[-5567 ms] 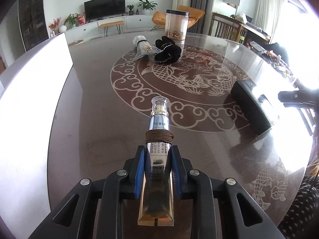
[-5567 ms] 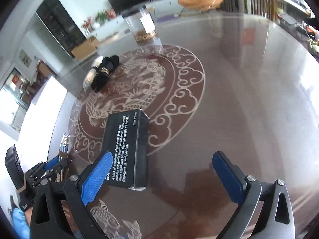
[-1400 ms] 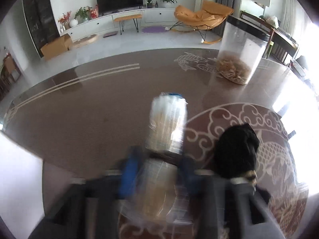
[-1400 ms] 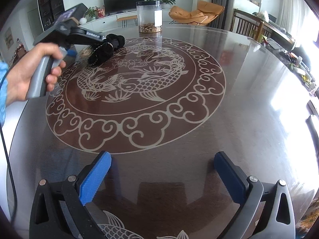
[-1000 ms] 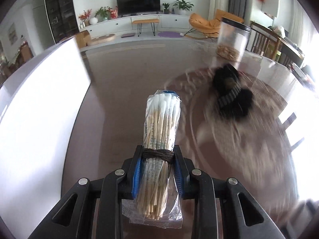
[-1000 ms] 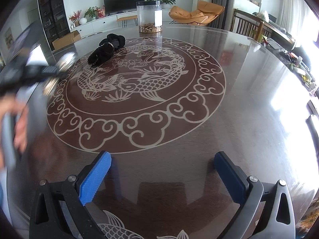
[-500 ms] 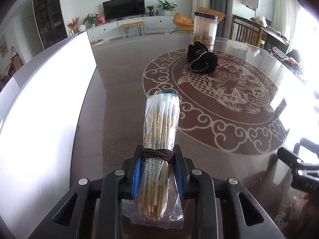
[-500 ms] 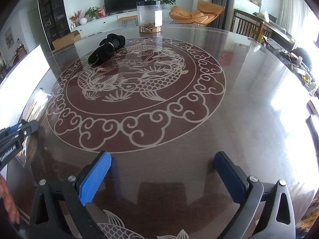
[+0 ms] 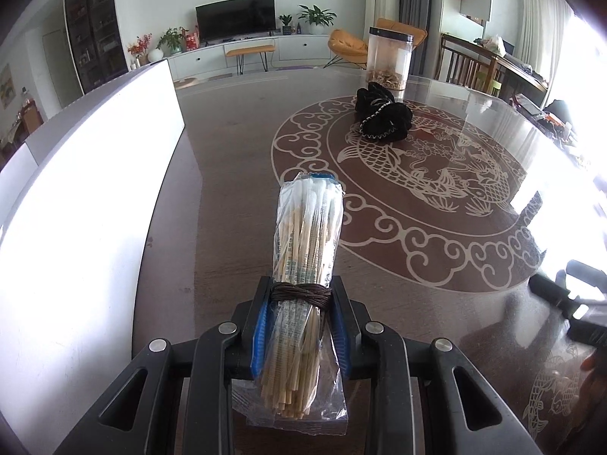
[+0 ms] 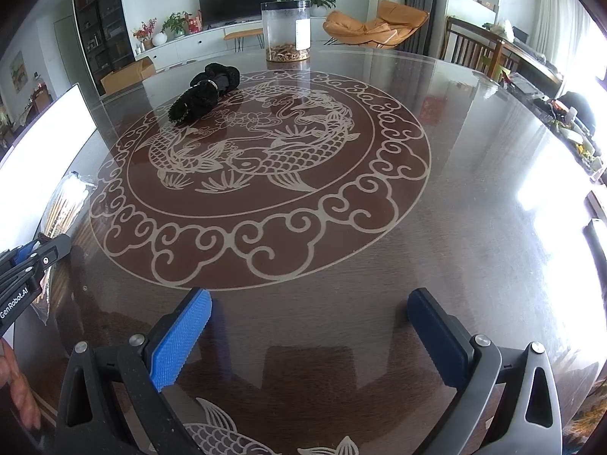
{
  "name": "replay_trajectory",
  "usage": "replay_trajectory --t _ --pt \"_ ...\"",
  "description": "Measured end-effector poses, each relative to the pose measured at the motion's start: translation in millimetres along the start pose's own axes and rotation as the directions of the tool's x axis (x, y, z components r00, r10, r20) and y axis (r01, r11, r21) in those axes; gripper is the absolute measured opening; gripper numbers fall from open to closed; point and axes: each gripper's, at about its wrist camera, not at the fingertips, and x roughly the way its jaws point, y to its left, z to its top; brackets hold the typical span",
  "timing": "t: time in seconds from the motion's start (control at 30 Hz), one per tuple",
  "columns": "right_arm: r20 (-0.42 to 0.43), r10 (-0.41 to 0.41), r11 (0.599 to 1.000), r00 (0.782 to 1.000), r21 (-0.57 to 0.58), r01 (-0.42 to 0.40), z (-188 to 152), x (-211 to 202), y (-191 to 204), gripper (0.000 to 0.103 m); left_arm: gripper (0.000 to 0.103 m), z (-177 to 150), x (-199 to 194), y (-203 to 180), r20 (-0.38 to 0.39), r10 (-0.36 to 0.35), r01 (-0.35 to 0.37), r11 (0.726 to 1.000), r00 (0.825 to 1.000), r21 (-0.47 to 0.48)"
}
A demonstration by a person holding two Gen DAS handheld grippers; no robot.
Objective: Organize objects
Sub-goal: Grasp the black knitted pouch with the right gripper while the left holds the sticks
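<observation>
My left gripper [image 9: 300, 295] is shut on a clear plastic pack of cotton swabs [image 9: 307, 235] tied with brown cord, held just above the dark round table [image 9: 227, 197] near its left side. The pack also shows in the right wrist view [image 10: 62, 204] at the far left, with the left gripper [image 10: 45, 254] around it. My right gripper [image 10: 307, 314] is open and empty over the table's near edge. A black scrunchie [image 9: 383, 119] lies at the far side of the table; it also shows in the right wrist view [image 10: 206, 91].
A clear jar [image 10: 286, 36] with brown bits at its bottom stands at the far edge of the table. A tall white panel [image 9: 87, 174] runs along the table's left side. Chairs and cluttered furniture [image 9: 531, 87] stand beyond the table on the right.
My left gripper, holding the cotton swabs, has drawn back from the scrunchie toward the near left of the table and steadied. The right gripper has not moved.
</observation>
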Motion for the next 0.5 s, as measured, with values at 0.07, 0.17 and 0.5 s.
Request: replay_trajectory --t 0.07,0.17,0.5 --pt "0.035 0.104 0.993 0.994 0.046 -0.106 14 -3 -7 0.103 0.029 0 0 0 0.001 0.001 -0.001 1.000 1.000 0.000" --pt "0.044 0.119 0.993 0.992 -0.018 -0.118 60 5 8 0.103 0.029 0 0 -1 0.002 0.003 -0.003 1.000 1.000 0.001" --pt "-0.063 0.147 0.969 0.987 -0.192 -0.156 197 103 103 0.101 0.029 0 1 -2 0.002 0.008 -0.008 1.000 1.000 0.005"
